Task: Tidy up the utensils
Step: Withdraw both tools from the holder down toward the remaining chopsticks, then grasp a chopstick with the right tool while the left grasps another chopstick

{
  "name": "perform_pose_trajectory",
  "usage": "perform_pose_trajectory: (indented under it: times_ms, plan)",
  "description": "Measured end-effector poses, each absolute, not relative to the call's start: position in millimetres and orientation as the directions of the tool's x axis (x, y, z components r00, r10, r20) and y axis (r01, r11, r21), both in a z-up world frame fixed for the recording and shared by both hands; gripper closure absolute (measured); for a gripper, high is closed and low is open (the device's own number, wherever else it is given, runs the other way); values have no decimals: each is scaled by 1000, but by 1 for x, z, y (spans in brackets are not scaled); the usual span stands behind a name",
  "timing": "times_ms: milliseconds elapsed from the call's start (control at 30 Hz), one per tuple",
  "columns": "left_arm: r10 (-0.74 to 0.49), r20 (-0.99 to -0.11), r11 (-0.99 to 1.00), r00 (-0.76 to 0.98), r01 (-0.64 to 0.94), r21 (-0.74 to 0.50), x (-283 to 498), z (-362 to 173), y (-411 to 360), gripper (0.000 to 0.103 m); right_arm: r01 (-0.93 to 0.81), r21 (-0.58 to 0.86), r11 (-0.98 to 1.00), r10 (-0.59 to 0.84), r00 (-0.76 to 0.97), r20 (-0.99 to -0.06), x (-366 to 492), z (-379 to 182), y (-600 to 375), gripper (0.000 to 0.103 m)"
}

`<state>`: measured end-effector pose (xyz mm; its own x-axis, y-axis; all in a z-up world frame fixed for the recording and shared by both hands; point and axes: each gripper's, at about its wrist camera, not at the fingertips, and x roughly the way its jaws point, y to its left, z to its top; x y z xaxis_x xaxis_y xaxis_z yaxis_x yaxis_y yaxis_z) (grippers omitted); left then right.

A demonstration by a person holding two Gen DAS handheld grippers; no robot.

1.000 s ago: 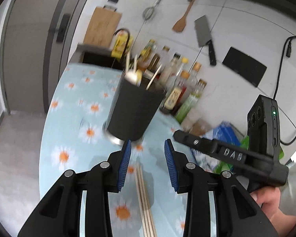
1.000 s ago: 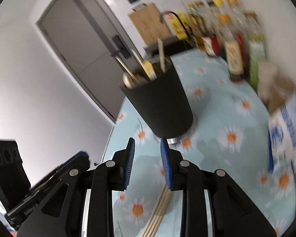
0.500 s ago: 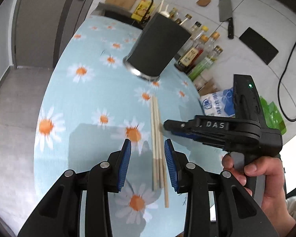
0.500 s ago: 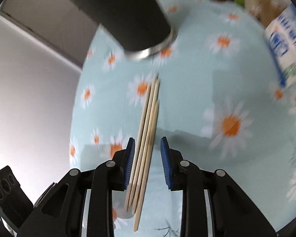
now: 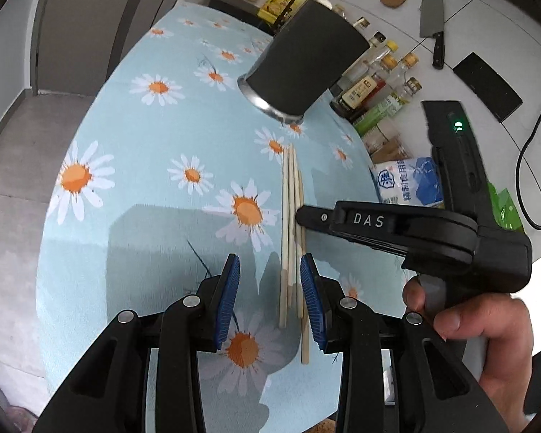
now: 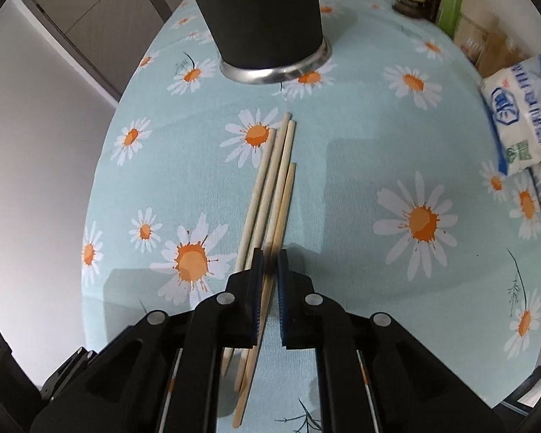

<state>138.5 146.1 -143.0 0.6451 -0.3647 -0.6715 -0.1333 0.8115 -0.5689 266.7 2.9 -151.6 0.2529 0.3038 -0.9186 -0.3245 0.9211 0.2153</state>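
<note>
On the left, the left gripper (image 5: 270, 299) hangs with fingers spread wide over the near ends of the chopsticks (image 5: 291, 216), which lie on the daisy-print surface (image 5: 144, 180) in front of the black utensil holder (image 5: 303, 68). Bottles (image 5: 375, 86) and a salt bag (image 5: 411, 180) crowd the right edge. The right gripper (image 6: 268, 281), wide apart half a second ago, has now narrowed onto the chopsticks.

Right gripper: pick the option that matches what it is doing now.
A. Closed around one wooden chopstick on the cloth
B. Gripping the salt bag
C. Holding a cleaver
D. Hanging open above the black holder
A: the right gripper has its blue pads pinched on one of the chopsticks lying on the daisy tablecloth.
</note>
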Motion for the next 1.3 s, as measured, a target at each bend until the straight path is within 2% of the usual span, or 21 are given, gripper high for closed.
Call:
perform_pose_trajectory:
  times_ms: [100, 133, 233, 333, 500, 767, 867, 967, 1167, 1300]
  plan:
    - [-382, -686, 800, 620, -150, -581, 145, -155, 147, 70, -314, 219, 924, 315, 297, -902, 259, -154, 3, 96]
    - [-381, -680, 798, 627, -149, -585, 146, -155, 150, 70, -294, 262, 919, 347, 291, -892, 259, -154, -1, 103]
    - [-391, -668, 775, 633, -164, -610, 150, -158, 160, 71, -265, 312, 913, 385, 299, -873, 259, -154, -11, 103]
    - [-360, -688, 801, 631, -170, -575, 150, -153, 163, 70, -258, 352, 900, 419, 289, -860, 262, -156, -18, 103]
    - [-304, -693, 767, 653, -263, -585, 162, -152, 167, 71, -280, 413, 866, 484, 267, -833, 279, -149, -18, 103]
    - [-131, -807, 847, 575, -358, -392, 191, -140, 130, 71, -393, 508, 766, 600, 157, -784, 311, -135, -38, 102]
    - [-78, -812, 833, 579, -409, -372, 190, -136, 121, 71, -434, 539, 722, 638, 114, -762, 315, -129, -46, 102]
    - [3, -824, 855, 567, -428, -291, 191, -123, 107, 71, -450, 549, 704, 644, 79, -761, 320, -128, -52, 102]
    - [38, -883, 906, 468, -388, -167, 205, -130, 94, 73, -506, 530, 681, 644, 69, -762, 308, -117, -63, 102]
    - [60, -906, 923, 420, -369, -110, 214, -137, 98, 80, -534, 515, 670, 643, 72, -762, 300, -111, -73, 102]
